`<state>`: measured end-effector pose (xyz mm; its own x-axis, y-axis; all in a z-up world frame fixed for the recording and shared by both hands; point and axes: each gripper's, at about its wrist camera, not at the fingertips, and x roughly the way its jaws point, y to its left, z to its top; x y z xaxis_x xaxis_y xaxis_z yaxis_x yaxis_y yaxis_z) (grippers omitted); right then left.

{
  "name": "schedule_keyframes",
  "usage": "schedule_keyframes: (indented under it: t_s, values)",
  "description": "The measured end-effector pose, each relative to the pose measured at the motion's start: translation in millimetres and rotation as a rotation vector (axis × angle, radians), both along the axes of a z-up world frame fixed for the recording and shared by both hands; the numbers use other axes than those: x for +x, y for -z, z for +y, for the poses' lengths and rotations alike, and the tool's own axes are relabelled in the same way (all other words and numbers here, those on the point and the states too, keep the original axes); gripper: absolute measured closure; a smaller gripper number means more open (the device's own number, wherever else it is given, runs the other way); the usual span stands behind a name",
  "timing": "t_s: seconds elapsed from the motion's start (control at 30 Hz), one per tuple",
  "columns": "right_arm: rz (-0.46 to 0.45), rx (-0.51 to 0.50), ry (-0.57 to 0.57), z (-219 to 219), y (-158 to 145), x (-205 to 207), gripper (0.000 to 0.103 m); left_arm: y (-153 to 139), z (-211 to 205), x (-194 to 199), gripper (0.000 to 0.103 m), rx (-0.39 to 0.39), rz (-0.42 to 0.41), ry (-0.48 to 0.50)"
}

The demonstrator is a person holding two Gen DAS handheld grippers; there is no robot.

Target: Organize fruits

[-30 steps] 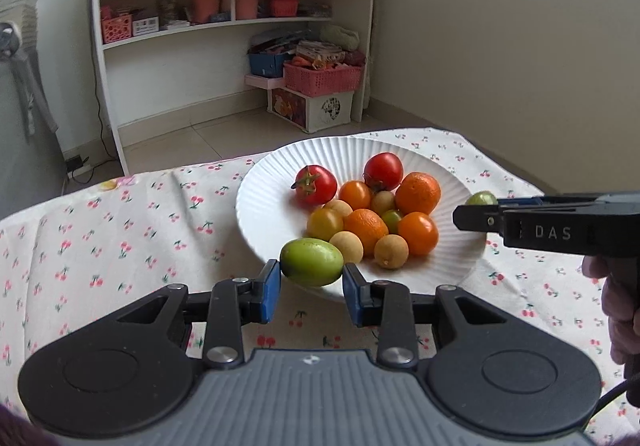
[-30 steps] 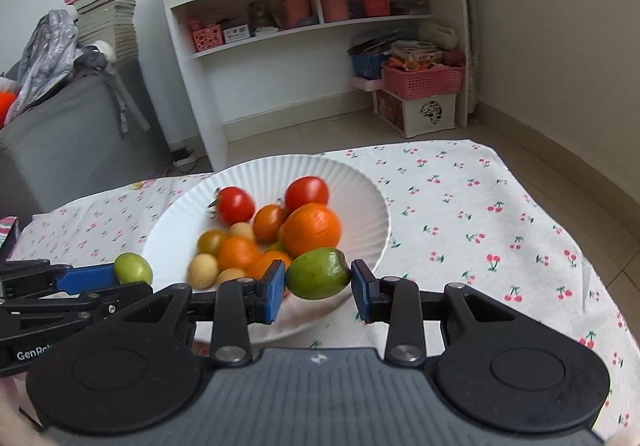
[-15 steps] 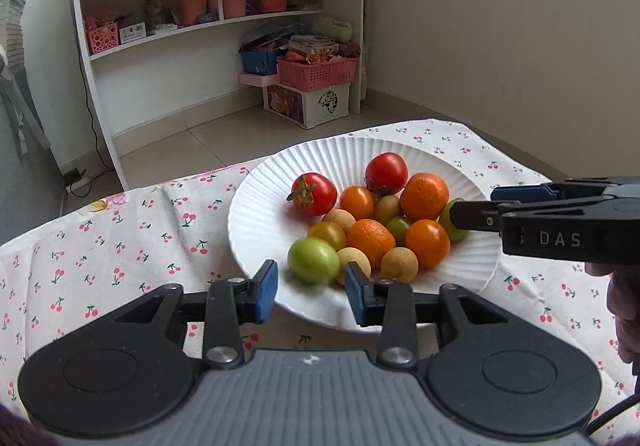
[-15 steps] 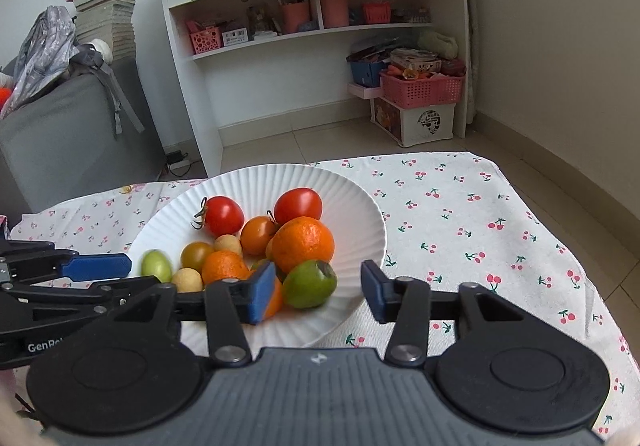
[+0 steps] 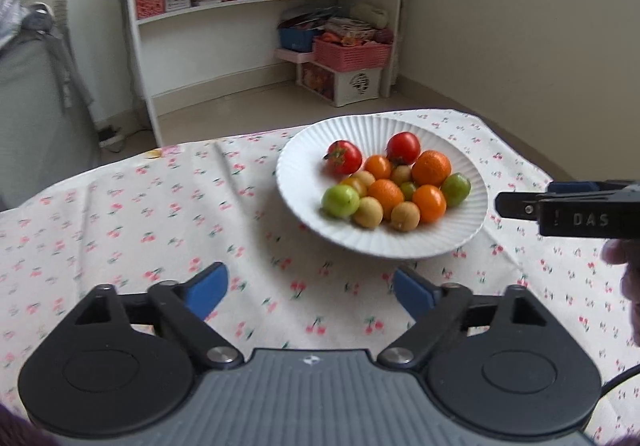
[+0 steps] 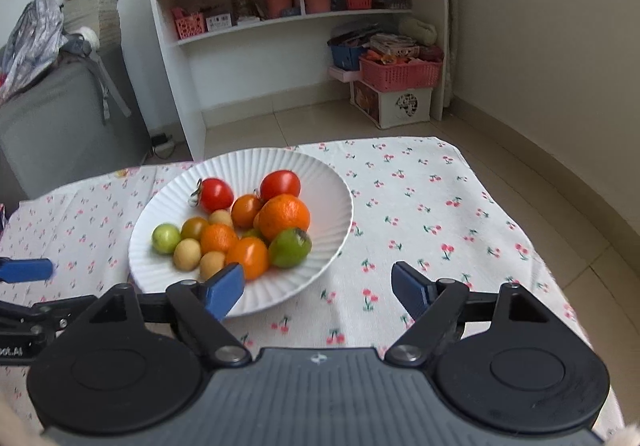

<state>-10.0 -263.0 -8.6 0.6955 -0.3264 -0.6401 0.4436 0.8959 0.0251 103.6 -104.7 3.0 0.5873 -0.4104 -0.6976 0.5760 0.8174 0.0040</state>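
Note:
A white ribbed plate (image 5: 296, 182) (image 6: 336, 198) on the cherry-print cloth holds several fruits: two red tomatoes, oranges, small yellow fruits and two green fruits. One green fruit (image 5: 340, 201) (image 6: 165, 239) lies at the plate's left side, the other (image 5: 456, 184) (image 6: 290, 247) at its right side. My left gripper (image 5: 310, 292) is open and empty, back from the plate over the cloth. My right gripper (image 6: 318, 288) is open and empty at the plate's near edge; it also shows side-on in the left wrist view (image 5: 568, 208).
A white shelf unit (image 6: 296, 26) with pink baskets and boxes stands behind the table on the tiled floor. A grey covered piece of furniture (image 6: 60, 118) with stacked books is at the left. The table edge falls off at the right (image 6: 520, 230).
Both grippers let go of their green fruits onto the plate, opened wide and drew back from it.

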Motion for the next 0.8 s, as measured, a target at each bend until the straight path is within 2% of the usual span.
schedule_keyframes:
  t_s: [0.13, 0.37, 0.5, 0.6, 0.8]
  values:
    - [0.026, -0.007, -0.012, 16, -8, -9, 0.016, -6, 7, -14, 0.012, 0.059, 0.016, -0.066]
    - [0.102, 0.026, 0.014, 37, -14, -21, 0.015, -13, 29, -39, 0.010, 0.090, 0.087, -0.156]
    - [0.141, 0.048, 0.009, 52, -11, -32, 0.012, -17, 42, -51, 0.010, 0.077, 0.129, -0.219]
    - [0.169, 0.067, -0.009, 62, -7, -40, 0.011, -19, 51, -63, 0.010, 0.086, 0.127, -0.249]
    - [0.181, 0.026, -0.033, 76, -5, -42, 0.009, -18, 63, -75, 0.010, 0.105, 0.118, -0.308]
